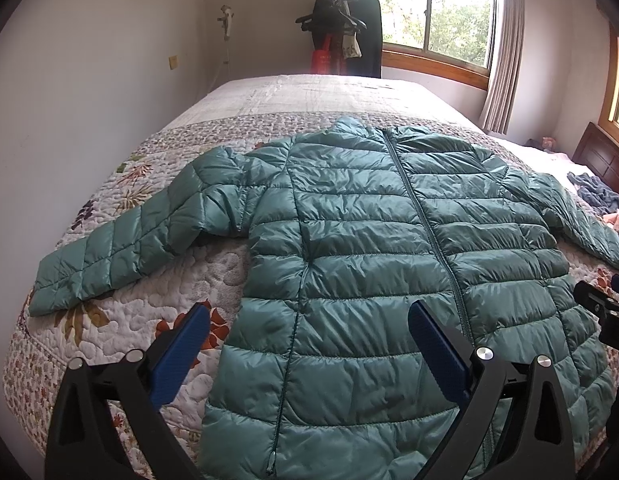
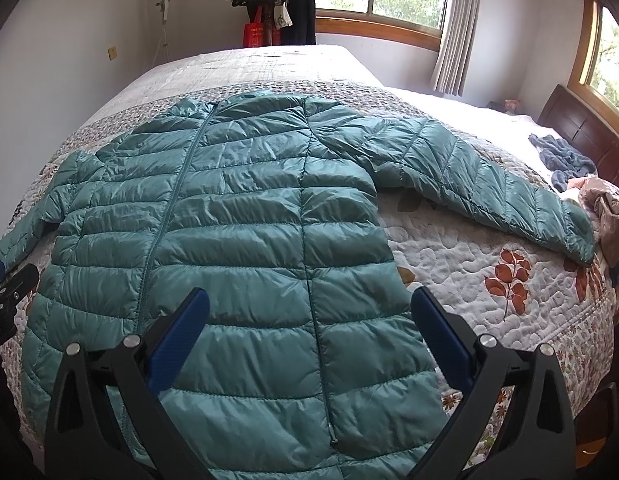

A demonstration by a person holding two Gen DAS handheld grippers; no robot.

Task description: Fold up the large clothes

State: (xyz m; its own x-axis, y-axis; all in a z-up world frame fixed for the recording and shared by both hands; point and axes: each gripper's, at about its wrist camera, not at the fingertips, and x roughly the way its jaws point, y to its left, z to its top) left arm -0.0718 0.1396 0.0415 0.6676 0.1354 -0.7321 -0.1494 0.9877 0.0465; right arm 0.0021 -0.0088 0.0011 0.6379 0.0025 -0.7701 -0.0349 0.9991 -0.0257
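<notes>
A teal quilted puffer jacket (image 1: pixel 369 240) is laid flat, front up and zipped, on the floral quilt (image 1: pixel 121 320) of the bed. Going left to right, its left-hand sleeve (image 1: pixel 121 240) is spread outward, the body runs lengthwise from hem (nearest) to collar (farthest), and the other sleeve (image 2: pixel 469 176) is stretched right. The shell is judged light, soft, springy and slippery, best pinched at cuffs or hem corners. The left gripper (image 1: pixel 309 316) and right gripper (image 2: pixel 309 304) are held wide apart above the hem, nothing between the fingers.
</notes>
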